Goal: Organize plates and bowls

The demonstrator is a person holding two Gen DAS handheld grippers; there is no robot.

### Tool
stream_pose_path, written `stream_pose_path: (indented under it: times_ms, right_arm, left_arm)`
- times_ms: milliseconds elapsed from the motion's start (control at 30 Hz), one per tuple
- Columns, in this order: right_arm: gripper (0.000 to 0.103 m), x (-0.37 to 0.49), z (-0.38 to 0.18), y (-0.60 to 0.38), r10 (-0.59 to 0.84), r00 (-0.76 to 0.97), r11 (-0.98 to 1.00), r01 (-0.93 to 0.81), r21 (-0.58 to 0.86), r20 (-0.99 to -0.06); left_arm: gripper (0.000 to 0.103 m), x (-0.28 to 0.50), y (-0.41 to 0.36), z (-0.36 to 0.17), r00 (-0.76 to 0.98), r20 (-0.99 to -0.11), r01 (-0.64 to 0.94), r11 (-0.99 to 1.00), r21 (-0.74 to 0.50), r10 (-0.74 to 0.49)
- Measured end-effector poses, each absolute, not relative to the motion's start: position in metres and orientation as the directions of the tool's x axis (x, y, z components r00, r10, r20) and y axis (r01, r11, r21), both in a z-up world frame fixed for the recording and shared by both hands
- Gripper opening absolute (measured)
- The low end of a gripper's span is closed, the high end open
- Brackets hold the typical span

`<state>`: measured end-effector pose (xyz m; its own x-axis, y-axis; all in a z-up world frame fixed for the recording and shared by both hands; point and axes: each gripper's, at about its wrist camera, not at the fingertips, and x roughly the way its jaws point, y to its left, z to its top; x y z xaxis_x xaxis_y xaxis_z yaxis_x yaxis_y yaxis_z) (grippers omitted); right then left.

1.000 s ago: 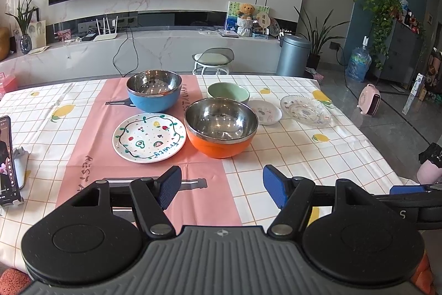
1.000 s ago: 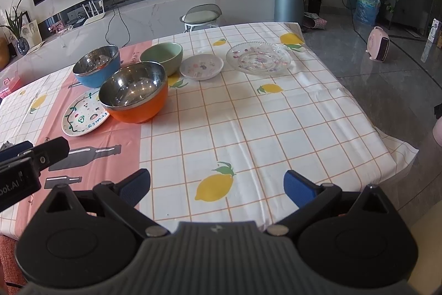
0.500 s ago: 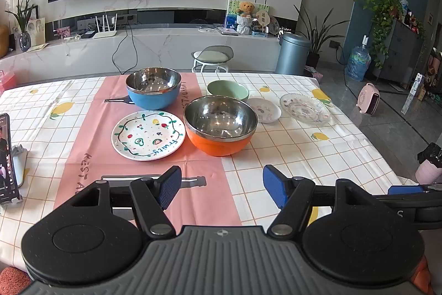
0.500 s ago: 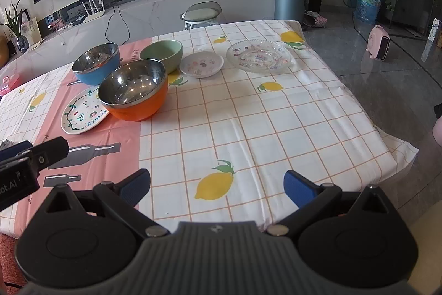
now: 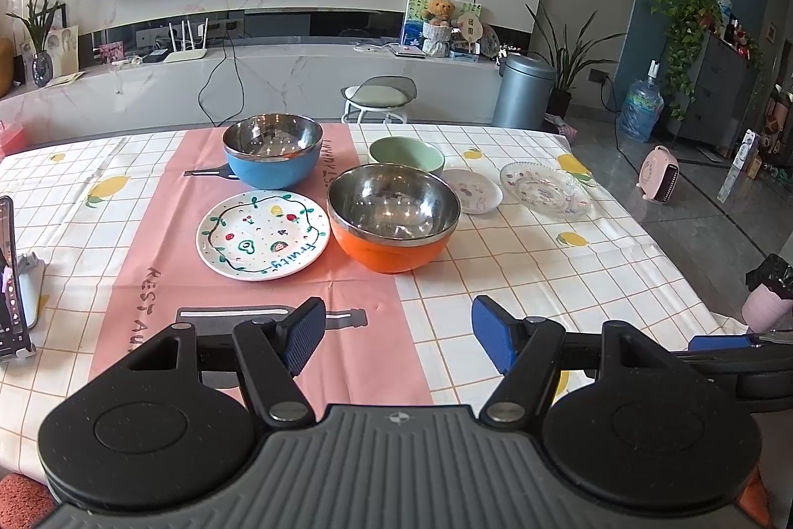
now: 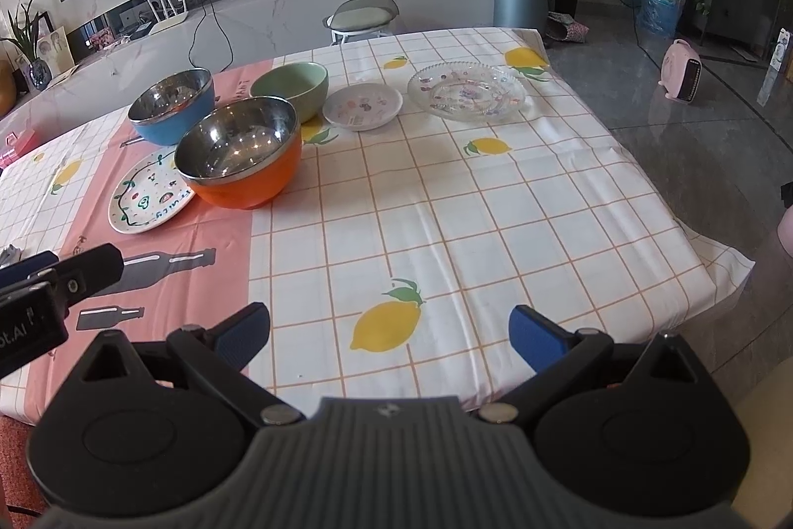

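Note:
On the checked tablecloth stand an orange steel-lined bowl (image 5: pixel 394 221) (image 6: pixel 240 157), a blue steel-lined bowl (image 5: pixel 272 149) (image 6: pixel 173 107) behind it, and a green bowl (image 5: pixel 406 154) (image 6: pixel 292 85). A white fruit-painted plate (image 5: pixel 262 234) (image 6: pixel 148 197) lies left of the orange bowl. A small white dish (image 5: pixel 471 197) (image 6: pixel 363 106) and a clear glass plate (image 5: pixel 545 188) (image 6: pixel 466 90) lie to the right. My left gripper (image 5: pixel 399 338) hangs open over the near edge, nothing between its fingers. My right gripper (image 6: pixel 389 338) is open too, empty, above a lemon print.
A phone on a stand (image 5: pixel 10 276) sits at the table's left edge. The right table edge (image 6: pixel 694 231) drops to a grey floor. A stool (image 5: pixel 379 97) and a metal bin (image 5: pixel 523 90) stand beyond the far edge. The left gripper's body (image 6: pixel 44 296) shows at left.

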<state>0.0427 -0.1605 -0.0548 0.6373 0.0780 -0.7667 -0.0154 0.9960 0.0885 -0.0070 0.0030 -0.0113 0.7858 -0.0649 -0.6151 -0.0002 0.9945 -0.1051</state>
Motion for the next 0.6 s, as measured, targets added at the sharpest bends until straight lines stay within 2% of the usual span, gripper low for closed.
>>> stream_pose_path:
  times_ms: [233, 433, 600]
  right_arm:
    - [0.1, 0.045, -0.059, -0.154, 0.111, 0.651, 0.993, -0.041, 0.111, -0.751]
    - [0.1, 0.064, -0.062, -0.148, 0.151, 0.646, 0.987, -0.054, 0.152, -0.749]
    - [0.1, 0.077, -0.06, -0.143, 0.154, 0.704, 0.985, -0.051, 0.167, -0.693]
  left_arm:
    - [0.079, -0.001, 0.012, -0.015, 0.774, -0.632, -0.054, 0.99, -0.132, -0.042]
    - [0.07, 0.015, 0.028, -0.013, 0.781, -0.621, -0.087, 0.975, -0.203, -0.06]
    - [0.058, 0.03, 0.036, -0.015, 0.792, -0.601, -0.078, 0.958, -0.276, -0.108]
